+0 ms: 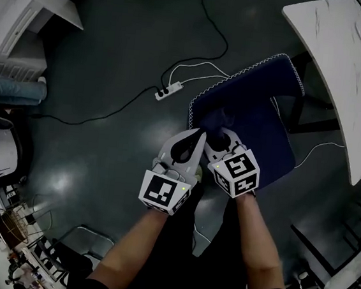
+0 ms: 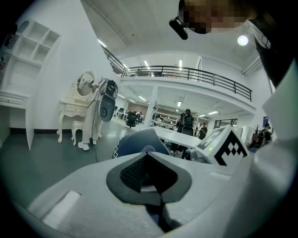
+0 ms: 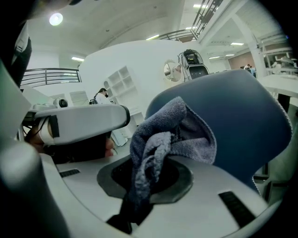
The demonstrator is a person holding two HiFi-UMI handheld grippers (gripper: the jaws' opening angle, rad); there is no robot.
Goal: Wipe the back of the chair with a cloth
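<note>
Right gripper (image 3: 148,179): we see its jaws pinching the cloth (image 3: 179,135), against the chair back (image 3: 242,125).
Left gripper (image 2: 150,176): jaws pressed together, empty.

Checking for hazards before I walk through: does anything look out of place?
A white power strip lies loose on the dark floor beside the blue upholstered chair, its cables looping across it: a likely trip hazard. Nothing looks spilled or damaged. The right gripper holds a bunched grey-blue cloth, as expected.

L gripper (image 2: 149,158) jaws together, nothing btwn. Blue chair back (image 2: 137,142) just beyond; R gripper's marker cube (image 2: 224,148) at right; white dresser (image 2: 74,109) at left.
</note>
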